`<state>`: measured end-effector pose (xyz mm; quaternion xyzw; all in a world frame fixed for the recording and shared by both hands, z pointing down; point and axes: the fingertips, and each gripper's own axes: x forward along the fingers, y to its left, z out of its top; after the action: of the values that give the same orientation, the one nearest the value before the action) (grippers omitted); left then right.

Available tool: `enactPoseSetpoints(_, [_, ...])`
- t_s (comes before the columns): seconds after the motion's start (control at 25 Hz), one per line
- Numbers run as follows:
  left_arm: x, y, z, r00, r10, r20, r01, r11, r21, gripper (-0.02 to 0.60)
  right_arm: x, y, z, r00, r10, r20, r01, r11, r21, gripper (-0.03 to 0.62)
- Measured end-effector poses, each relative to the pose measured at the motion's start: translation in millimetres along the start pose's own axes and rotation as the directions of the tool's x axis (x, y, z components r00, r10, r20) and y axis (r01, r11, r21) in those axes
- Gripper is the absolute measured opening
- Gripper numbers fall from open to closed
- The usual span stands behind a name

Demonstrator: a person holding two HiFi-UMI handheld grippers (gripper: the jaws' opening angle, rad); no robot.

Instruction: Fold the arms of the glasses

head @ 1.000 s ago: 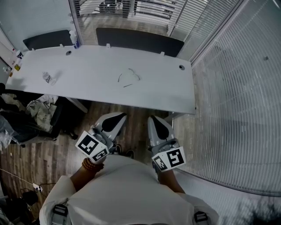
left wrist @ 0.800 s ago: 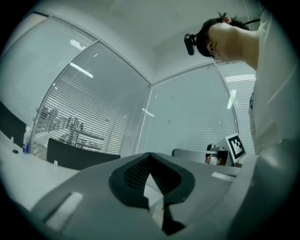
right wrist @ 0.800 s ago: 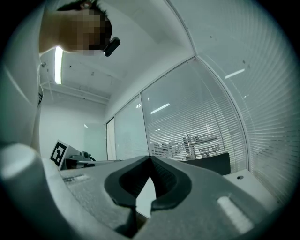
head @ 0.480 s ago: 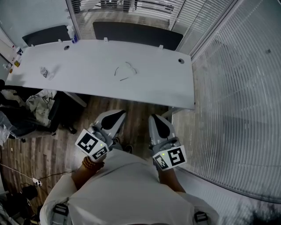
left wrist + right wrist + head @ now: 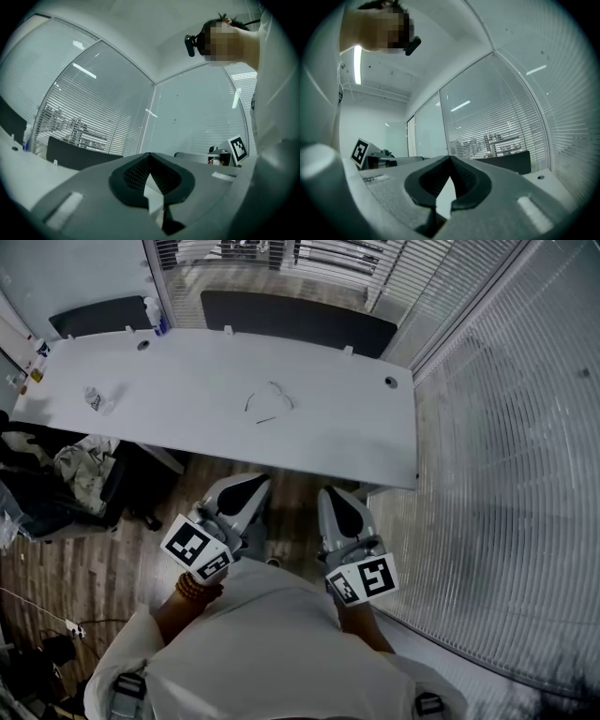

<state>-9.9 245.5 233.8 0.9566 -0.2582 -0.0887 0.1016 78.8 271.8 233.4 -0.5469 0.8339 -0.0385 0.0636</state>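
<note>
Glasses (image 5: 270, 401): lying mid-counter, arms apparently spread, well clear of every edge.
Counter (image 5: 328, 432): white, bare all round the glasses; small clear item (image 5: 96, 399) near its left end.
Left gripper (image 5: 248, 488): clenched, empty, over the wood floor (image 5: 291, 488) short of the counter's near edge.
Right gripper (image 5: 334, 495): clenched, empty, beside the left, near the blinded glass wall (image 5: 506, 474).

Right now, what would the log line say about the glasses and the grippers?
glasses: on white table, untouched | left hand-held gripper: shut, empty | right hand-held gripper: shut, empty | both: short of table
</note>
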Motion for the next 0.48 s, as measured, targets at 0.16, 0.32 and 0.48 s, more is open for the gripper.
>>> enactPoseSetpoints(0.16, [17.3,39.4,5.2,1.000,0.011,0.010,-0.011,1.000,-0.018,0.002,37.3,-12.0,-3.1,1.000,0.006,-0.019,-0.006,1.000,-0.012,0.002])
enactPoseSetpoints(0.32, [41.8,86.6,14.9,1.000,0.011,0.004,-0.011,1.000,-0.023,0.002,88.6,-31.6,-2.5,0.999,-0.001,-0.032,0.000,1.000,-0.013,0.002])
enactPoseSetpoints(0.48, [71.9,141.2,29.3,1.000,-0.003,-0.009,0.003,1.000,-0.027,0.002,152.9,-51.6,7.8,0.999,-0.007,-0.033,0.006,1.000,-0.026,0.002])
